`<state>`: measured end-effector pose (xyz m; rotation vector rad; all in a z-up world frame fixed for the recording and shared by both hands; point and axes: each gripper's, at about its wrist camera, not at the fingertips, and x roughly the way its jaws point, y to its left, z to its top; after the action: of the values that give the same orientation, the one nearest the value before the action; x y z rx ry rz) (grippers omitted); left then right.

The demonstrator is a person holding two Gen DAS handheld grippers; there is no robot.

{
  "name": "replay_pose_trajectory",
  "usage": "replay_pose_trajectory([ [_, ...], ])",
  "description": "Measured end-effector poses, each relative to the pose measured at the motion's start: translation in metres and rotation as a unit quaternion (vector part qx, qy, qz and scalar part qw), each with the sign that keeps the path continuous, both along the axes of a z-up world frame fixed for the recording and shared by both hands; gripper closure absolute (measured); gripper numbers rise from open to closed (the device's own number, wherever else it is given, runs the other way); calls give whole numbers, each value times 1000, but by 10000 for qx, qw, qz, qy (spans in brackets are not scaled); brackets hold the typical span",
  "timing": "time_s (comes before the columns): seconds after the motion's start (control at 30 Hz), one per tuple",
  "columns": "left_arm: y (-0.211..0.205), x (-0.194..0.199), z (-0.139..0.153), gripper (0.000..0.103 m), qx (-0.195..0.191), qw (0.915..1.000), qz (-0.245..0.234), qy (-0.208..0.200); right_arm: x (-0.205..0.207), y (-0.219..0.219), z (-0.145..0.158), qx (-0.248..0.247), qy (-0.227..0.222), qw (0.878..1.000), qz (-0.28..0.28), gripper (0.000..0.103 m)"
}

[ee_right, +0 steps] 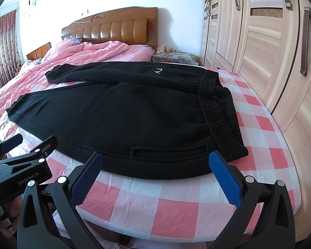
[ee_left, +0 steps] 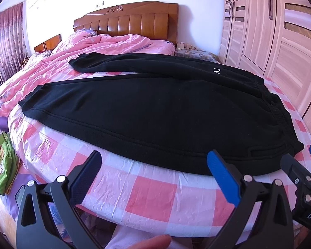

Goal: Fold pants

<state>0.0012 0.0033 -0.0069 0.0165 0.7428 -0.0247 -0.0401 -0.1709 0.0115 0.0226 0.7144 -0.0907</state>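
Black fleece pants (ee_left: 147, 108) (ee_right: 122, 112) lie flat on a pink-and-white checked sheet (ee_left: 147, 199) (ee_right: 168, 207), waistband (ee_right: 215, 112) to the right, legs running left. The far leg shows a small white mark (ee_right: 158, 71). My left gripper (ee_left: 155, 155) hovers open just short of the pants' near hem, nothing between its blue-padded fingers (ee_left: 221, 174). My right gripper (ee_right: 155, 157) is open too, near the hem by the waistband corner, holding nothing. In each wrist view the other gripper shows at the frame's side (ee_left: 300, 178) (ee_right: 24, 161).
A rumpled pink duvet (ee_left: 89, 47) covers the far half of the bed below a wooden headboard (ee_left: 132, 20). Wardrobe doors (ee_right: 269, 51) stand close along the right side. A green bag (ee_left: 2, 161) lies at the left. A nightstand (ee_right: 174, 58) sits at the back.
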Motion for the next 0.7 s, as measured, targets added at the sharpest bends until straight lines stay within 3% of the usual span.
replay_pose_trajectory([
  [0.7, 1, 0, -2, 1, -60, 9999, 38, 116, -1, -1, -2, 50, 60, 10000, 5, 4],
])
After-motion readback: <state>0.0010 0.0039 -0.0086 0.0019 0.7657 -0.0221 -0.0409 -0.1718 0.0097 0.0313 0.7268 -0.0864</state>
